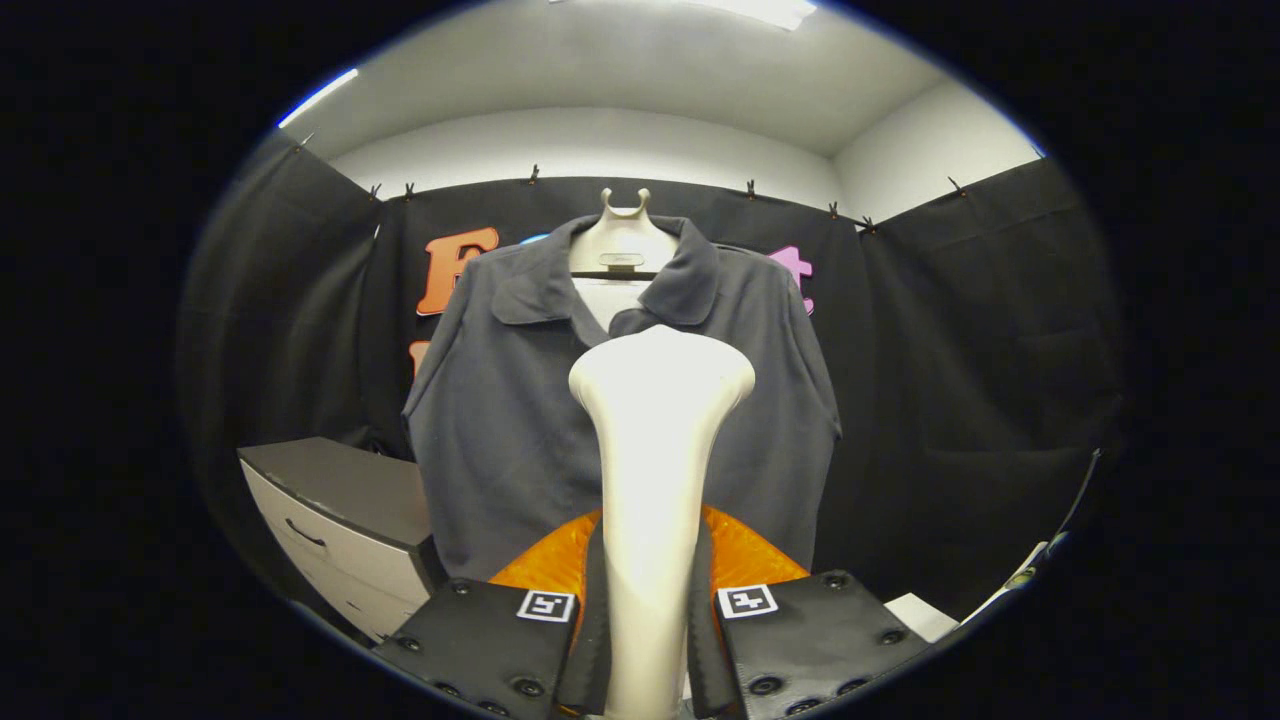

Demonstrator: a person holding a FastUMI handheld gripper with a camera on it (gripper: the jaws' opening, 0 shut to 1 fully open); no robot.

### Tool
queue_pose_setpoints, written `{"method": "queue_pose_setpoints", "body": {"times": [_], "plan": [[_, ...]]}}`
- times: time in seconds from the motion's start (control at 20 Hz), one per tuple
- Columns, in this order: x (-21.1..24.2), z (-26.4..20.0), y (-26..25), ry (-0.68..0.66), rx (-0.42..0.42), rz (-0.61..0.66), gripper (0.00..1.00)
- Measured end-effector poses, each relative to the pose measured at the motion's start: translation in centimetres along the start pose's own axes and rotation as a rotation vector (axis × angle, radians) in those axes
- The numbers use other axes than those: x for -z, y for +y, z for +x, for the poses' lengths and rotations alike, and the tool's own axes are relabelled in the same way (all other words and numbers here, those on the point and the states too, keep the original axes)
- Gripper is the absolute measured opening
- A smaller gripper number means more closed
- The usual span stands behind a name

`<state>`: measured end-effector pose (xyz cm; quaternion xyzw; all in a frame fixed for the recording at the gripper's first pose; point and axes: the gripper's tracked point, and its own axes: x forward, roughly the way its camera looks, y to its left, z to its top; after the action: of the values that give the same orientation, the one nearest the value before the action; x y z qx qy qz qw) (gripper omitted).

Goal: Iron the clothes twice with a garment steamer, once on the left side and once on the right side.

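While clamped: gripper has both fingers pressed on the garment steamer.
Shirt: hanging at twelve o'clock, beyond the steamer head, apart.
Progress: no pass evident; left and right strokes seemingly remain.

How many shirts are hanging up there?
1. The grey shirt hangs on a pale hanger against the booth wall, beyond the steamer that the gripper is shut on. A cabinet stands beside it. Any others behind it would be hidden.
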<state>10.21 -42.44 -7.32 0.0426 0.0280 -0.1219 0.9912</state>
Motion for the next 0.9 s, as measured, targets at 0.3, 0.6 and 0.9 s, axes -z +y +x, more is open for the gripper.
{"method": "queue_pose_setpoints", "body": {"times": [0.3,0.6,0.9], "plan": [[-0.3,4.4,-3.4,0.018,0.017,0.006,0.38],[1.6,7.0,-4.1,0.070,-0.009,0.015,0.38],[2.5,7.6,-3.8,0.066,-0.053,0.045,0.38]]}}
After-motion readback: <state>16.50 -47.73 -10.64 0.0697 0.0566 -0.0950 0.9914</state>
